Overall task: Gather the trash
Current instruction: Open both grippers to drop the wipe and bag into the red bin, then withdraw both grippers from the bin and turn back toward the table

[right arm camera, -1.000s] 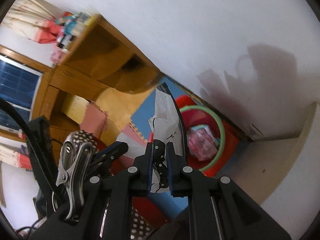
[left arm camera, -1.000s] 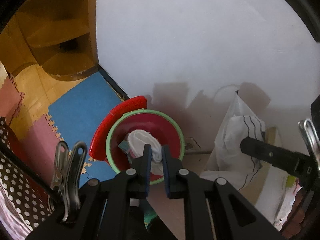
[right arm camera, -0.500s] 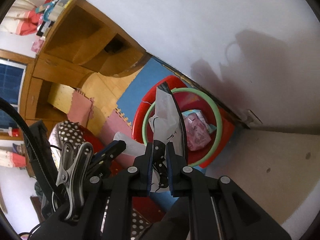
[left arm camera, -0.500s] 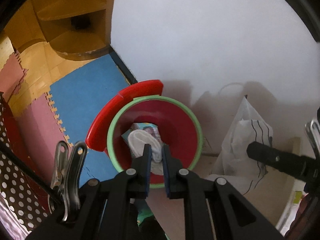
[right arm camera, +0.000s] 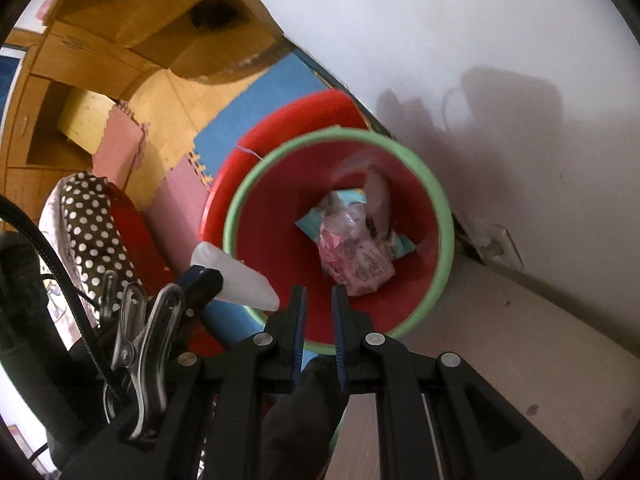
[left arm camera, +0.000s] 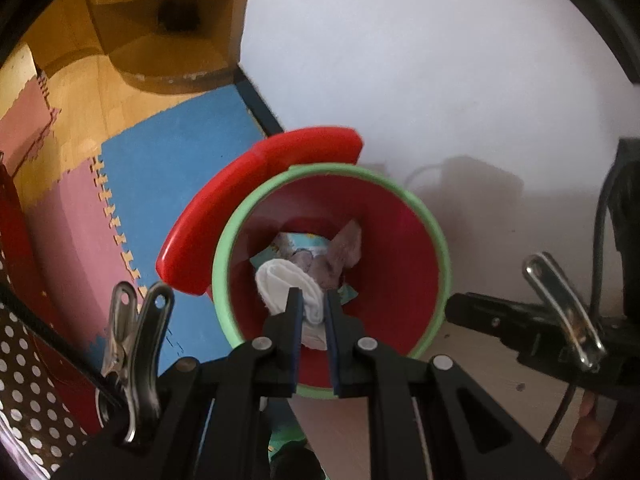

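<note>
Left gripper in my hand is clenched on a white wad of tissue, held just above the mouth of the red bin. My right gripper, beside it over the bin, holds nothing I can see, its jaws nearly together. Wrappers already lie at the bin's bottom; I judge the tissue only needs dropping. A white wall stands behind the bin, foam mats beside it; nothing blocks the opening.
</note>
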A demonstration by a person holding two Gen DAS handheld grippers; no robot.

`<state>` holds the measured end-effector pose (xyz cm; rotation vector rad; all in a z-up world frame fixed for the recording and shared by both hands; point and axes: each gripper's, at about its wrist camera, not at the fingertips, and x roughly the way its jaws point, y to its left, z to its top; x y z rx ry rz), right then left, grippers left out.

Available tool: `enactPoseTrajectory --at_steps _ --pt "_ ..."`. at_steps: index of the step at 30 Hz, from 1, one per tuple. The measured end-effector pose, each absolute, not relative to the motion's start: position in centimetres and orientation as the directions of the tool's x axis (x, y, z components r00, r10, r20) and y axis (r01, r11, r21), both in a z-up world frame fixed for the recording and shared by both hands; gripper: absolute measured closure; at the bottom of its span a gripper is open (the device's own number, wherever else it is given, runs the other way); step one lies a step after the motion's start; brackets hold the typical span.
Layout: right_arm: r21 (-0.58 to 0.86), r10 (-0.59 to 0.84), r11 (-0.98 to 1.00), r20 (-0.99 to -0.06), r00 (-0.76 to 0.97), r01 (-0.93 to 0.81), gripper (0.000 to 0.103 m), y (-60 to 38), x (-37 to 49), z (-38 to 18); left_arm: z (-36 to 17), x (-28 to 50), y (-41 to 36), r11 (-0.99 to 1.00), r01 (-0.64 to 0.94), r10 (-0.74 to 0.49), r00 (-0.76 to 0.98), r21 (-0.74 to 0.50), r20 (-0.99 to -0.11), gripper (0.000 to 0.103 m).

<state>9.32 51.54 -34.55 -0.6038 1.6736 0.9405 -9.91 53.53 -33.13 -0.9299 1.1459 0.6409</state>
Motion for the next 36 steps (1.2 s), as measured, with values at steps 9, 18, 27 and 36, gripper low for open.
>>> enactPoseTrajectory --at_steps 9,18,27,36 --pt "0.296 0.036 0.568 -0.941 -0.336 -0.768 0.089 50.7 8.2 -37.5 -36.7 -10.2 53.9 0.469 -0.830 -0.069 0.307 -0.302 -0.949 0.091" --pt "0.310 0.037 0.573 -0.934 -0.354 -0.758 0.089 50.6 8.0 -38.0 -36.2 -10.1 54.7 0.449 -0.834 -0.100 0.309 -0.320 -0.946 0.038" --pt "0.337 0.153 0.646 -0.936 -0.316 -0.685 0.051 50.1 8.8 -35.9 -33.8 -11.0 55.6 0.472 -0.818 -0.105 0.319 -0.329 -0.942 0.029" --pt "0.329 0.220 0.666 -0.944 -0.245 -0.670 0.038 48.6 8.2 -29.5 -29.0 -13.0 55.0 0.554 -0.795 -0.086 0.240 -0.247 -0.967 0.028"
